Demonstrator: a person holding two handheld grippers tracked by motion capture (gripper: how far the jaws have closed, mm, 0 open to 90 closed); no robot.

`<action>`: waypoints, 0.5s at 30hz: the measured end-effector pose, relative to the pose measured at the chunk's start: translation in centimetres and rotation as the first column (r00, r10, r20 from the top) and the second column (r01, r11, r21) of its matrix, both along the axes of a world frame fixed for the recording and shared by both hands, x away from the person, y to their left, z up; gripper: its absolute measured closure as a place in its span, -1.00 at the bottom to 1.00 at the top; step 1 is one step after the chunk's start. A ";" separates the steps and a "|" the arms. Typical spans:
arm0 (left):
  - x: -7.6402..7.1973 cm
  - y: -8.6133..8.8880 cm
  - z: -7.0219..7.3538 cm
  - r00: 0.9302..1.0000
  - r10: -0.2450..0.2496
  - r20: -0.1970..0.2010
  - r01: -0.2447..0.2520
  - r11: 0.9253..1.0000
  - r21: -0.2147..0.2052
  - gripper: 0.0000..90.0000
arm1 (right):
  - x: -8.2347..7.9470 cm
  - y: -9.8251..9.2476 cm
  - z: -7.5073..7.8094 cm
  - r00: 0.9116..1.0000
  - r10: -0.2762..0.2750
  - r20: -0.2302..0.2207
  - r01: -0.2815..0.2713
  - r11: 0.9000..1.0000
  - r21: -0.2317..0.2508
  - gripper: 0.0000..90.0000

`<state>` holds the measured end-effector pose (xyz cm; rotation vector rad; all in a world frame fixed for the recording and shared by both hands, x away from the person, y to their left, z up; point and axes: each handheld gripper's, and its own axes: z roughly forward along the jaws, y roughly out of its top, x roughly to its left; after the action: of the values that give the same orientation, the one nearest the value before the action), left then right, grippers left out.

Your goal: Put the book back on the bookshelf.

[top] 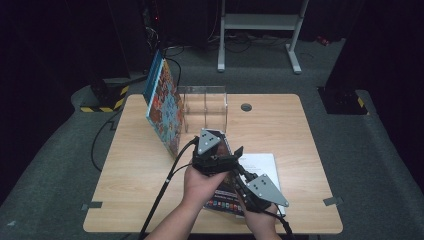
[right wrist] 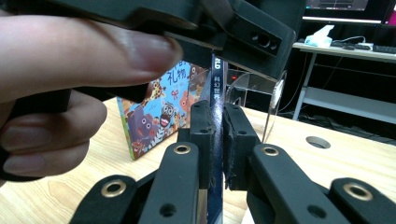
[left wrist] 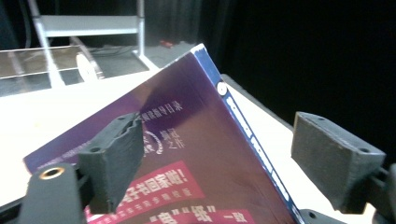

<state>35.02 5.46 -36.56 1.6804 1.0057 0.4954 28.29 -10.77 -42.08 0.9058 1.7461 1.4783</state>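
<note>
Pale wood table point(top: 280, 125), glossy purple book point(left wrist: 196, 154), clear acrylic rack point(top: 206, 106)

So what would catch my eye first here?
Probably the purple book near the table's front edge, lifted at a tilt: the right gripper pinches its edge while the left gripper straddles it with jaws apart. Behind it, a colourful animal picture book leans against a clear acrylic rack.
</note>
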 end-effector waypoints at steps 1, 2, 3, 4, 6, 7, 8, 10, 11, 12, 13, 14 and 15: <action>0.0 0.2 -0.1 1.000 0.007 -0.003 -0.007 1.000 0.001 -0.51 | 0.0 0.2 -0.1 1.000 0.000 0.004 0.000 1.000 -0.008 0.88; 0.1 0.4 -0.2 1.000 0.018 -0.007 -0.018 1.000 0.001 -0.45 | 0.0 0.4 -0.2 1.000 -0.001 0.005 0.001 1.000 -0.010 0.88; 0.2 0.7 -0.3 0.999 0.029 -0.012 -0.029 1.000 0.002 -0.37 | 0.1 0.6 -0.4 1.000 -0.002 0.005 0.002 1.000 -0.009 0.88; 0.3 1.0 -0.4 0.999 0.034 -0.019 -0.034 0.999 0.001 -0.30 | 0.1 0.9 -0.5 1.000 -0.002 0.001 0.002 1.000 -0.016 0.87; 0.4 1.5 -0.5 0.999 0.041 -0.032 -0.041 0.999 -0.001 -0.21 | 0.2 1.4 -0.6 1.000 -0.002 -0.001 0.002 1.000 -0.028 0.87; 0.4 1.5 -0.5 0.999 0.041 -0.032 -0.041 0.999 -0.001 -0.19 | 0.2 1.6 -0.7 1.000 0.001 0.001 -0.001 0.999 -0.035 0.87; 0.4 1.9 -0.5 0.998 0.041 -0.038 -0.041 0.999 0.002 -0.18 | 0.2 1.8 -0.8 1.000 0.001 0.007 -0.001 0.999 -0.043 0.87; 0.2 2.1 -0.4 0.999 0.039 -0.034 -0.039 0.999 0.007 -0.16 | 0.1 2.1 -0.8 1.000 0.003 0.018 -0.002 0.998 -0.056 0.87; 0.1 2.1 -0.4 0.999 0.040 -0.030 -0.040 0.999 0.008 -0.13 | 0.1 2.2 -0.9 1.000 0.003 0.022 -0.002 0.998 -0.058 0.86; 0.1 2.1 -0.3 0.999 0.040 -0.026 -0.040 0.999 0.012 -0.11 | 0.0 2.3 -0.8 1.000 0.004 0.022 -0.003 0.998 -0.063 0.86; 0.0 2.1 -0.3 0.999 0.039 -0.024 -0.039 0.999 0.014 -0.09 | 0.0 2.3 -0.8 1.000 0.001 0.021 0.000 0.998 -0.064 0.86; 0.0 2.0 -0.3 0.999 0.040 -0.022 -0.039 0.999 0.017 -0.07 | 0.0 2.4 -0.8 1.000 0.001 0.022 0.001 0.998 -0.062 0.86; 0.0 1.9 -0.2 0.999 0.041 -0.021 -0.040 0.999 0.021 -0.05 | -0.1 2.4 -0.8 1.000 0.000 0.022 0.001 0.998 -0.061 0.86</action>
<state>34.98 7.40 -36.78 1.6890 1.0551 0.5170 28.23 -8.40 -42.89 0.8554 1.7649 1.4213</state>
